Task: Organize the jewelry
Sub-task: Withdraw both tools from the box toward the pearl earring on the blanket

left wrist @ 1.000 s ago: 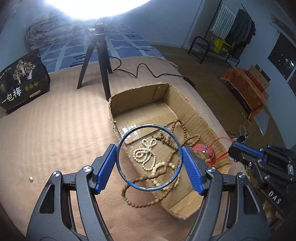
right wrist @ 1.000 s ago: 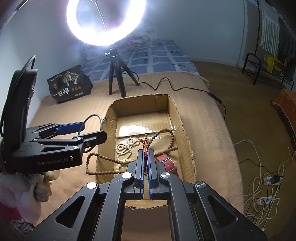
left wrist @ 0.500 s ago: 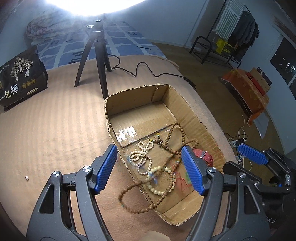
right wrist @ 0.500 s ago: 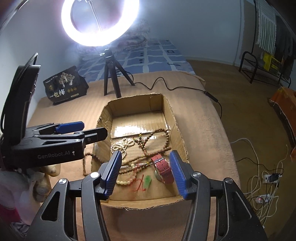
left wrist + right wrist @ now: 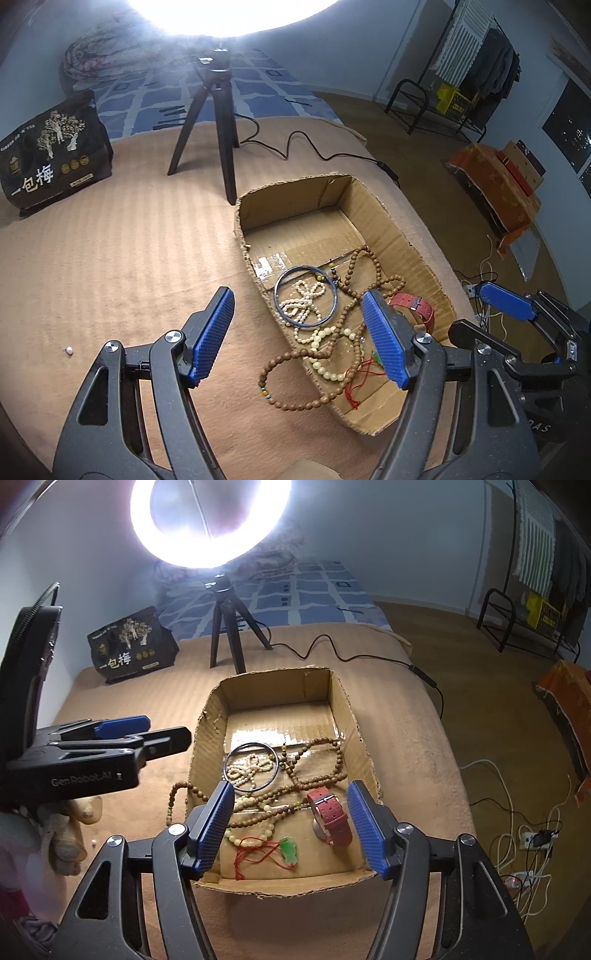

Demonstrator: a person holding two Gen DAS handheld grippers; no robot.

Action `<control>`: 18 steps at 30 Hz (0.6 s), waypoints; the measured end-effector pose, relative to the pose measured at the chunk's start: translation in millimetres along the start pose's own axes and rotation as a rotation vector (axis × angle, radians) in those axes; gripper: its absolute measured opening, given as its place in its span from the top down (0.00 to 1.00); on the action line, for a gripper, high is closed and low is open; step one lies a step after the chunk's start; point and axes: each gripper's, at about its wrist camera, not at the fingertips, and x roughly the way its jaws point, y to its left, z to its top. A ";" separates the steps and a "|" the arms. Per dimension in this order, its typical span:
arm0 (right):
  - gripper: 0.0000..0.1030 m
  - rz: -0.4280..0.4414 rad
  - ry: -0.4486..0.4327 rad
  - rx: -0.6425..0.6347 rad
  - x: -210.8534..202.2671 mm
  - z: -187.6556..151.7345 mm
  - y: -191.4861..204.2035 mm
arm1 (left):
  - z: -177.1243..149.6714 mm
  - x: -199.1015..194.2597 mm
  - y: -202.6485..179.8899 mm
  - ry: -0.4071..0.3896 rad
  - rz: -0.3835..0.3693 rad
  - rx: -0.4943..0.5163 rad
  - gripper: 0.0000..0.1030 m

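Blue bangle (image 5: 306, 296) dropped into cardboard box (image 5: 417, 254) on tan, perhaps carpeted surface (image 5: 110, 258); both grippers' fingers apart.

A tan bed (image 5: 406, 760) is carrying a box (image 5: 360, 738), a tripod (image 5: 225, 627), a black bag (image 5: 133, 646), a cable (image 5: 332, 650) and a tiny bead (image 5: 69, 350).

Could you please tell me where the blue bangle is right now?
The blue bangle lies flat inside the cardboard box, near its left wall in both wrist views, ringing the white bead strand, with the brown bead necklace just to its right.
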 end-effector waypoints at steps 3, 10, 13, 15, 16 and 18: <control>0.37 0.002 0.001 -0.007 -0.1 -0.4 4.8 | -0.7 -7.8 6.4 -0.010 0.004 -0.001 0.28; 0.26 -0.011 -0.013 -0.016 -0.7 -1.0 14.4 | -7.7 -31.2 29.0 -0.039 0.032 -0.009 0.28; 0.26 -0.003 -0.016 -0.013 -0.8 -0.6 18.2 | -12.6 -42.8 42.1 -0.048 0.058 -0.001 0.28; 0.26 0.009 -0.020 -0.014 -1.4 -0.4 21.4 | -16.5 -50.7 51.9 -0.055 0.077 0.010 0.28; 0.26 0.013 -0.023 -0.018 -2.2 -0.4 23.8 | -18.8 -54.3 57.1 -0.060 0.084 0.015 0.28; 0.26 0.012 -0.028 -0.028 -3.1 -0.6 28.1 | -24.7 -62.6 71.0 -0.068 0.109 0.022 0.28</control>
